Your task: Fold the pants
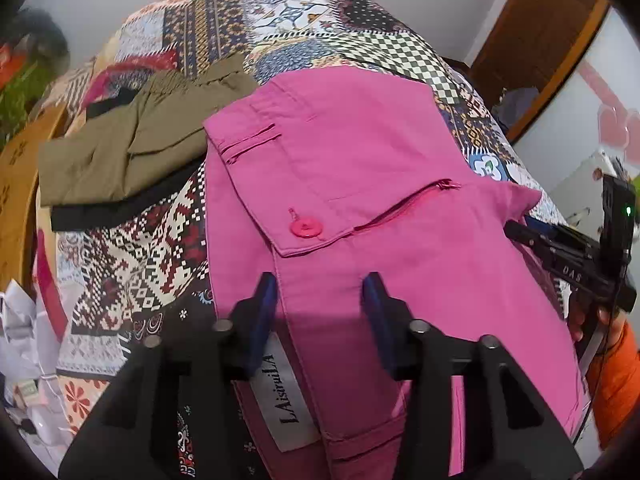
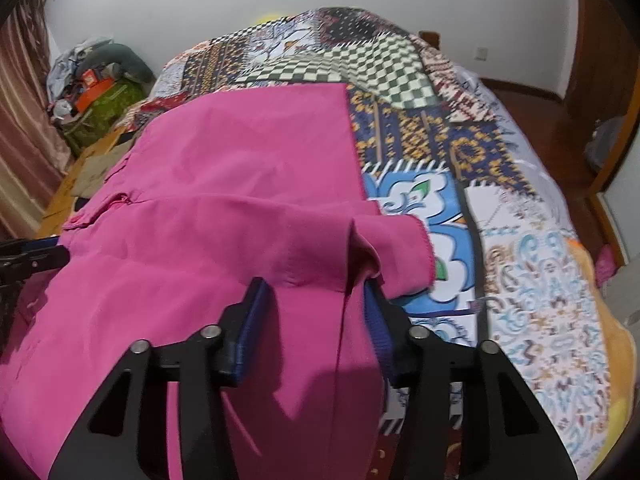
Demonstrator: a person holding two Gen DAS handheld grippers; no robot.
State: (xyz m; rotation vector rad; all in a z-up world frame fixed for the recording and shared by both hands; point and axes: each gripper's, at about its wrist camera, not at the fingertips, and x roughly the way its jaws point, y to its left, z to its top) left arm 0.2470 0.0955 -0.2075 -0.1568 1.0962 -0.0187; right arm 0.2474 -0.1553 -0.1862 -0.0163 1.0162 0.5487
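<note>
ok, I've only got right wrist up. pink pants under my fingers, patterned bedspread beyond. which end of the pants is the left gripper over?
Observer: The waist end. The left gripper is open over the waistband of the pink pants, with a pink button and a zip pocket just ahead of it.
Operator: anything between its fingers?
Observer: A white brand label sewn inside the waistband shows by the left finger.
Operator: other clothes on the bed?
Observer: Yes, an olive-brown folded garment lies on the bedspread left of the pants.
</note>
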